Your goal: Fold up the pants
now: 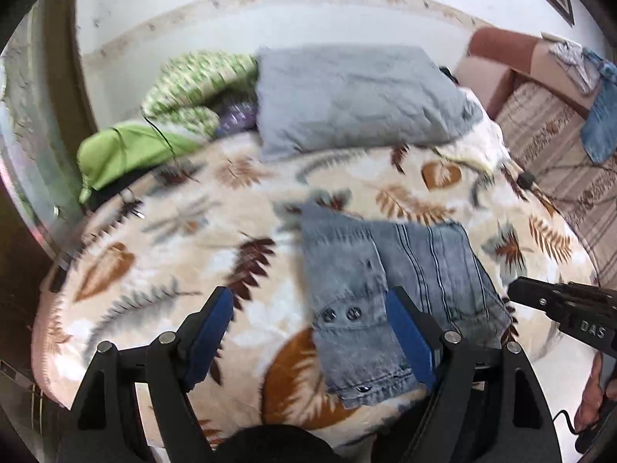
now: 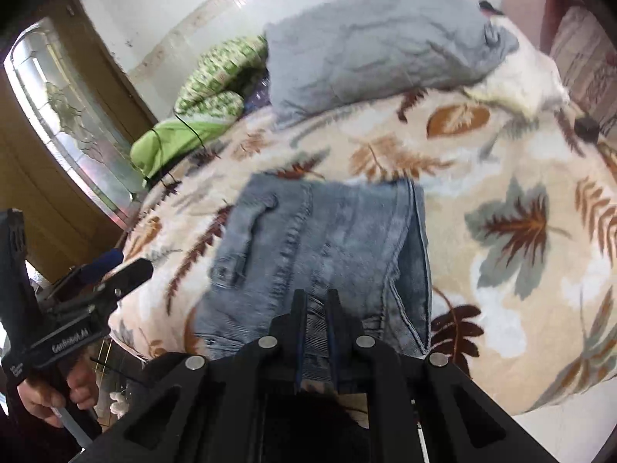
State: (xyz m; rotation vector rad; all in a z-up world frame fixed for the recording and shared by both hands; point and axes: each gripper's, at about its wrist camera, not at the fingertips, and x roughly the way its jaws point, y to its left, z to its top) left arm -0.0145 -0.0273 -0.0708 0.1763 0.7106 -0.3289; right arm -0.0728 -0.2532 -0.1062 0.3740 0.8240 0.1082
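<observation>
Left wrist view: the left gripper (image 1: 308, 332) stands with its jaws wide apart, blue pads facing each other, and nothing is pinched between them; the pads do not press on any cloth. Beneath and just beyond it lie the faded blue denim pants (image 1: 389, 289), folded into a compact bundle, two dark buttons visible near the left pad side and a striped panel on the right half. The pants rest on the cream fleece blanket with brown and grey leaf print (image 1: 162, 254), which covers the bed. Beyond the pants lies a grey quilted pillow (image 1: 354, 96), with a green patterned cloth bundle (image 1: 185, 88) to its left. At the right edge the black tip of the right gripper (image 1: 518, 289) reaches toward the pants' right side; whether it touches the cloth cannot be told here. A striped sofa (image 1: 547, 131) stands behind on the right. Right wrist view: the right gripper (image 2: 316, 301) has its jaws narrow, nearly together, over the near edge of the denim bundle; cloth shows between the fingers, but the frame is blurred and a firm hold cannot be confirmed. The left gripper appears at the left margin, held by a hand (image 2: 58, 389), clear of the pants.
</observation>
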